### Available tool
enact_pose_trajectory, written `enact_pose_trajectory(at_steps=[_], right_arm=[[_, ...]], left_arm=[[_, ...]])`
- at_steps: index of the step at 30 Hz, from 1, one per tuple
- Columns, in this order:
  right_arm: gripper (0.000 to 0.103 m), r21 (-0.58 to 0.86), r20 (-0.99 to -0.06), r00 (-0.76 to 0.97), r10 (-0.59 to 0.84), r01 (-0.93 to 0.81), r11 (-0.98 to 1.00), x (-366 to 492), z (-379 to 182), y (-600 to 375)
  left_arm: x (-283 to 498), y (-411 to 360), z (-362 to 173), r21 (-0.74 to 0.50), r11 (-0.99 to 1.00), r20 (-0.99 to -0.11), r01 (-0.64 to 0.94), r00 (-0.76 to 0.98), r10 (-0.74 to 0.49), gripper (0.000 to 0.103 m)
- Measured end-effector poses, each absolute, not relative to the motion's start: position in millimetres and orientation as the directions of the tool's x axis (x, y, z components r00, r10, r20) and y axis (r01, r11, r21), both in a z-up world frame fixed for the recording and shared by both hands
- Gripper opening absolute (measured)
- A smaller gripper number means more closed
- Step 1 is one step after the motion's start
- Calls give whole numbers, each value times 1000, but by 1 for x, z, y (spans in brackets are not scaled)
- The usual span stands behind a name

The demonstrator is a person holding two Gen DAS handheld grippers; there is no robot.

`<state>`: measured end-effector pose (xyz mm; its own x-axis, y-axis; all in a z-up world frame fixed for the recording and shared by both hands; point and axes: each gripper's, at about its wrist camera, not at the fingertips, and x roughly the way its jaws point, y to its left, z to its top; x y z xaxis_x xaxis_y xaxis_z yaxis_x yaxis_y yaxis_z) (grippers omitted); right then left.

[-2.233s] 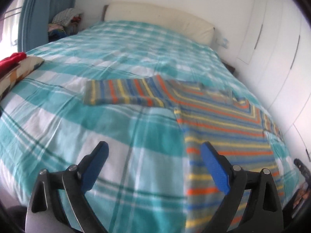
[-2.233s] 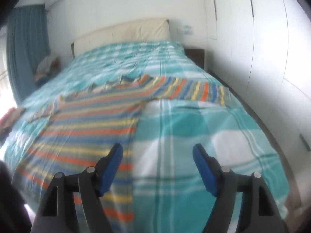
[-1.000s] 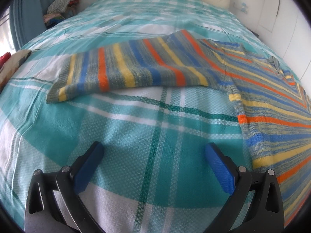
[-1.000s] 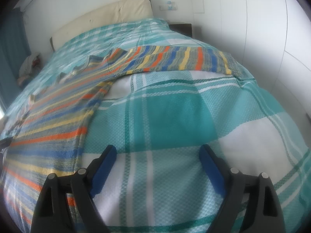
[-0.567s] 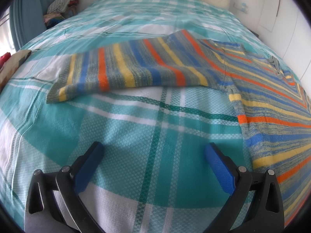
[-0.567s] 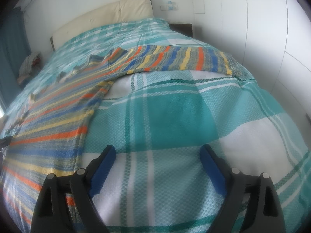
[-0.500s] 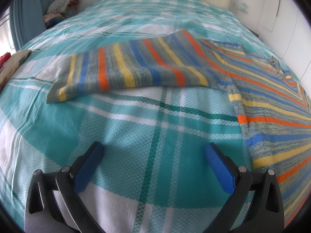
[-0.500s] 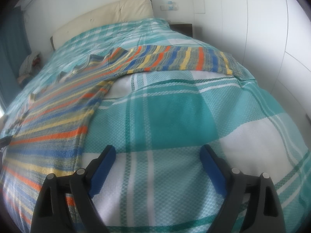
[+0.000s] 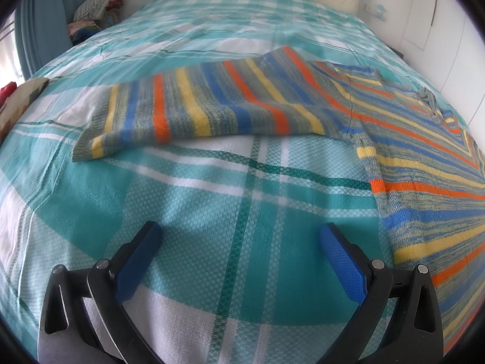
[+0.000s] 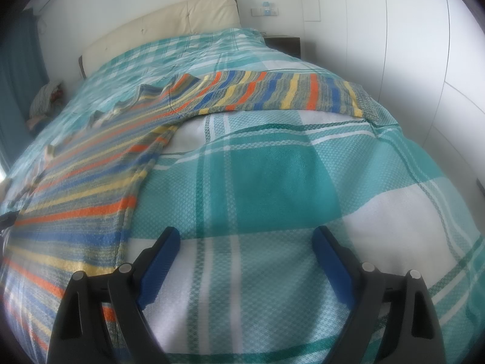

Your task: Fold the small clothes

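Observation:
A striped knit sweater (image 9: 418, 157) in orange, yellow, blue and grey lies flat on the bed. Its left sleeve (image 9: 194, 112) stretches out to the left in the left wrist view. Its right sleeve (image 10: 282, 94) stretches out to the right in the right wrist view, with the body (image 10: 85, 188) at the left. My left gripper (image 9: 239, 239) is open and empty, low over the bedspread in front of the left sleeve. My right gripper (image 10: 245, 242) is open and empty, low over the bedspread in front of the right sleeve.
The bed has a teal and white plaid cover (image 9: 242, 200) and a cream headboard (image 10: 169, 27). A pile of clothes (image 9: 97, 6) sits at the far left by a blue curtain. White wardrobe doors (image 10: 424, 45) stand close on the right.
Both grippers came down and forward toward the sleeves between the oldest frames and one second ago. Since then nothing has visibly moved.

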<state>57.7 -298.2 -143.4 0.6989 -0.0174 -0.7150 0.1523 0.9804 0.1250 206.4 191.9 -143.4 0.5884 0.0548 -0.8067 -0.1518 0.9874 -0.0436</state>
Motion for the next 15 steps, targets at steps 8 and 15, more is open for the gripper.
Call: enact_pose_trajectory(at_steps=[8,15], right_arm=[[89,125,-715,699,-18,153,980,58,-143,-298],[89,124,-715,699,-18,153,981,58,-143,-298]], left_arm=[[206,192,-143,-44,987,-807,-152,589,55,103],[206,192,-143,-44,987,-806,-152,589,55,103]])
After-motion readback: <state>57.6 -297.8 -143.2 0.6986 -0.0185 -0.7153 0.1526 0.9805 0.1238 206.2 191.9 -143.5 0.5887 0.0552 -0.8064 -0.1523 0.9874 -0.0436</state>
